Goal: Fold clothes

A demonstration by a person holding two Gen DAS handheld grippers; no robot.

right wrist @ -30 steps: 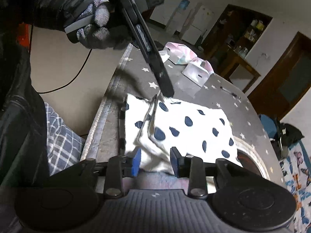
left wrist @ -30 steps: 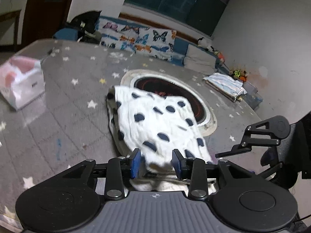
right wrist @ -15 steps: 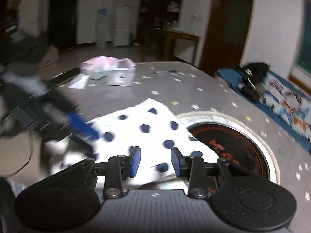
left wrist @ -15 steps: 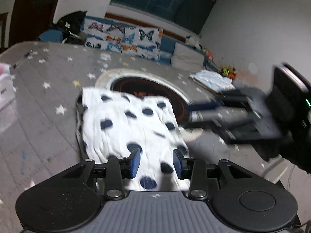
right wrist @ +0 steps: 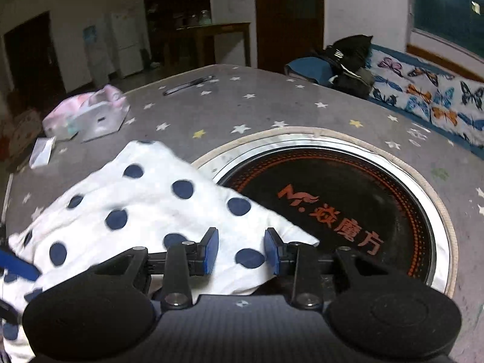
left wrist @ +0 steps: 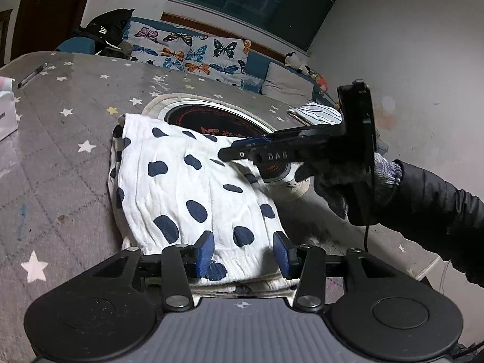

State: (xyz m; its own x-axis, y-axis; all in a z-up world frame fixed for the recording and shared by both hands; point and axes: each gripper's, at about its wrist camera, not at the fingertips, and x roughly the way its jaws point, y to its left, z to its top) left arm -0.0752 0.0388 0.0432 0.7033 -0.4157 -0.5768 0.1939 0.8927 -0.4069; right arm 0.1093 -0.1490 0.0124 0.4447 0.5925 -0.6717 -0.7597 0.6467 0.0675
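Here the left gripper (left wrist: 243,252) is open, its blue pads apart on either side of the near hem of the spotted garment (left wrist: 187,181), and nothing is pinched between them. The right gripper (right wrist: 240,251) is open too, its pads spread above the garment's right-hand edge; whether they touch the cloth I cannot tell. In the left view the same right gripper shows from the side, held in a gloved hand (left wrist: 341,181) above the far right corner of the cloth, its fingers pointing across it.

The garment, white with dark blue spots, lies on the table (left wrist: 60,151) as a compact, roughly rectangular packet. Layered edges show along its left side and at the near hem, so it appears to be folded over at least once. Its far corner overlaps the rim of the round cooker plate (right wrist: 332,199) set into the table top.

In my judgement the folding of this piece is largely done: the shape is tidy and neither gripper holds it. What may be left is one more fold or some smoothing, since the top layer is faintly wrinkled. Farther out, a tissue pack (right wrist: 87,115) and a pen (right wrist: 187,85) lie on the table, well apart from the cloth.
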